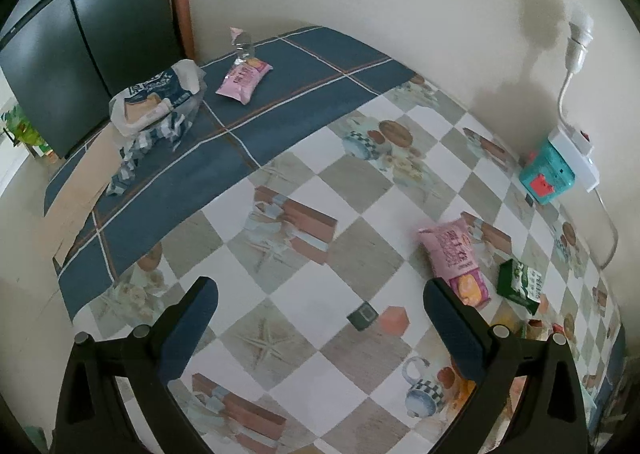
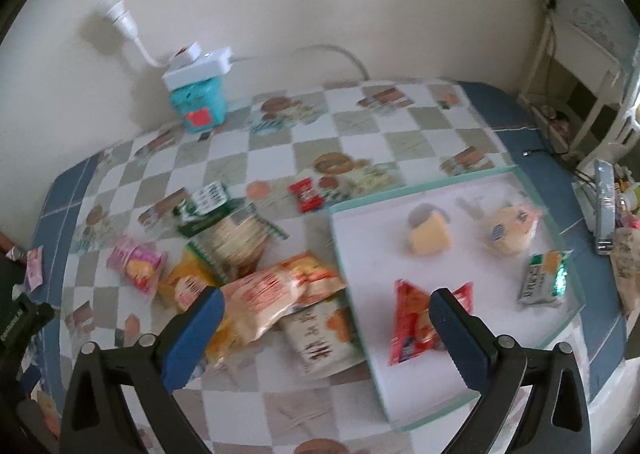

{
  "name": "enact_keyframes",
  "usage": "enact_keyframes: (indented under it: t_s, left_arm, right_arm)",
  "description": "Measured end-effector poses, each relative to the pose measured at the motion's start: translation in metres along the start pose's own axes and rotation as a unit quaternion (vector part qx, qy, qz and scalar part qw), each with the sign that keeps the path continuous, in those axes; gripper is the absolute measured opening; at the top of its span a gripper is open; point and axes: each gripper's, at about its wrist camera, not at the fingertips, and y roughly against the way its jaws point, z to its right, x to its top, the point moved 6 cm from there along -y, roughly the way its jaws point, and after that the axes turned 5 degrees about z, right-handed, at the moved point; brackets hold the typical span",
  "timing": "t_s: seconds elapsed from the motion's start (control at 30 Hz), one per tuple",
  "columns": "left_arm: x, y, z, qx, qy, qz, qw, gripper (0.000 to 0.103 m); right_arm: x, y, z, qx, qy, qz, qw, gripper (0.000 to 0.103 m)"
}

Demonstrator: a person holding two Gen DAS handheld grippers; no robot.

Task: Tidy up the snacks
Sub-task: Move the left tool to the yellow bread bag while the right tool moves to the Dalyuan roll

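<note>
My left gripper (image 1: pixel 320 290) is open and empty above the checkered tablecloth. A pink snack packet (image 1: pixel 456 258) lies just beyond its right finger, with a green packet (image 1: pixel 520 284) beside it. A second pink packet (image 1: pixel 245 79) lies far back. My right gripper (image 2: pixel 326 300) is open and empty over a pile of snack packets (image 2: pixel 272 294). A white tray (image 2: pixel 368 254) to the right holds a red packet (image 2: pixel 412 322), two yellow snacks (image 2: pixel 428 234) and a green-white packet (image 2: pixel 542 278). A pink packet (image 2: pixel 136 262), a green packet (image 2: pixel 204 206) and a small red packet (image 2: pixel 306 194) lie on the cloth.
A crumpled blue-white bag (image 1: pixel 156 106) sits at the far left by a dark fridge (image 1: pixel 80 54). A teal box (image 2: pixel 198 102) with a white power strip (image 1: pixel 572 150) on it stands at the wall. A white shelf (image 2: pixel 580 66) and clutter stand at the far right.
</note>
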Motion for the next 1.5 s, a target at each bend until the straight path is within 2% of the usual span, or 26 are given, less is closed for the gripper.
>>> enact_keyframes:
  t_s: [0.3, 0.47, 0.63, 0.8, 1.03, 1.2, 1.5]
  left_arm:
    - [-0.001, -0.012, -0.007, 0.002, 0.002, -0.018, 0.9998, 0.102]
    - [-0.010, -0.022, 0.002, 0.000, -0.017, -0.035, 0.9992, 0.102]
    - [-0.023, -0.028, 0.024, -0.011, -0.064, -0.051, 0.9966, 0.102]
    - [-0.040, -0.027, 0.051, -0.042, -0.103, -0.066, 0.9916, 0.102]
    - [-0.066, -0.025, 0.092, -0.089, -0.153, -0.092, 0.9800, 0.102]
    - [-0.078, -0.030, 0.113, -0.116, -0.144, -0.112, 0.9763, 0.102]
    - [-0.084, -0.049, 0.140, -0.113, -0.131, -0.113, 0.9783, 0.102]
  right_arm:
    - [-0.021, -0.015, -0.027, 0.023, 0.014, -0.035, 0.999, 0.103]
    - [-0.028, -0.029, -0.015, 0.019, 0.013, -0.050, 0.998, 0.103]
    - [-0.027, -0.041, 0.008, 0.017, 0.004, -0.068, 0.998, 0.103]
    - [-0.025, -0.046, 0.031, 0.018, -0.021, -0.079, 0.997, 0.103]
    - [-0.022, -0.049, 0.051, 0.010, -0.039, -0.087, 0.995, 0.103]
    - [-0.019, -0.050, 0.058, 0.000, -0.046, -0.083, 0.996, 0.103]
    - [-0.012, -0.058, 0.063, -0.009, -0.045, -0.077, 0.996, 0.103]
